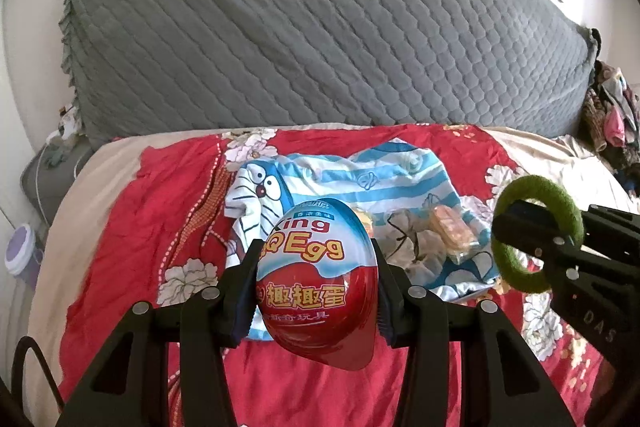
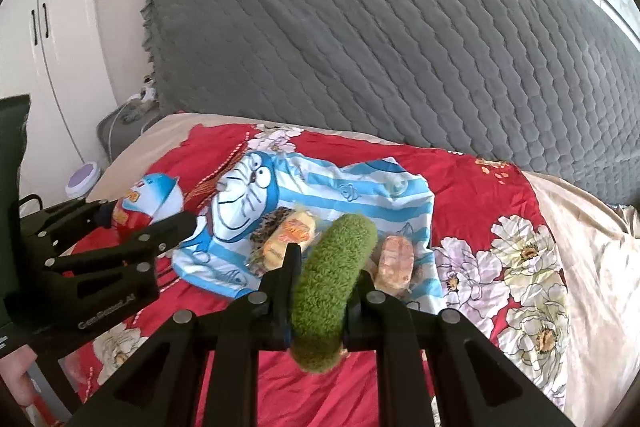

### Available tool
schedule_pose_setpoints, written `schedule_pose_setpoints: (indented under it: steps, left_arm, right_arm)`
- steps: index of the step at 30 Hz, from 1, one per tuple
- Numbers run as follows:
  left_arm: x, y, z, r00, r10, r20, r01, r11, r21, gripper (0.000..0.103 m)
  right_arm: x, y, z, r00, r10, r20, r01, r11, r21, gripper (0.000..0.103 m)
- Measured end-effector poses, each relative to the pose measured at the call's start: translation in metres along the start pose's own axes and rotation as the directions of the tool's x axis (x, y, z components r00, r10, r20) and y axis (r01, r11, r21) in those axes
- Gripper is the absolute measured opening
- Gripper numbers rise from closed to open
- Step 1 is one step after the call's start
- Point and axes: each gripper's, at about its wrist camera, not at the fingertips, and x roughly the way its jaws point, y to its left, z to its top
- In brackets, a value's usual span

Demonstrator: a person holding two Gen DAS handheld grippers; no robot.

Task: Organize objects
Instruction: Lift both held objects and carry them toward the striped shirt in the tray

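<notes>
My left gripper (image 1: 316, 287) is shut on a red, white and blue toy egg (image 1: 318, 275), held above the red floral bedspread (image 1: 132, 227). The egg also shows in the right wrist view (image 2: 150, 201). My right gripper (image 2: 326, 267) is shut on a green fuzzy ring (image 2: 332, 283), which also shows in the left wrist view (image 1: 538, 233). A blue-striped cartoon cloth (image 2: 320, 195) lies on the bed ahead. Wrapped pastries (image 2: 292, 239) and a wrapped bun (image 2: 396, 259) rest on the cloth.
A grey quilted cover (image 1: 320, 27) drapes the headboard behind the bed. A purple-lidded container (image 1: 20, 251) stands by the bed's left side. White cupboard doors (image 2: 40, 27) are at the far left. Piled clothes (image 1: 612, 107) lie at the far right.
</notes>
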Motion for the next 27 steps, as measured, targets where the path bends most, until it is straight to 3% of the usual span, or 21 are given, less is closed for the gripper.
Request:
schedule_pose_setpoints:
  steps: [27]
  left_arm:
    - [0.089, -0.001, 0.000, 0.995, 0.002, -0.096, -0.001, 1.000, 0.013, 0.050]
  right_arm:
    - [0.085, -0.034, 0.003, 0.996, -0.018, -0.087, 0.022, 0.999, 0.045, 0.016]
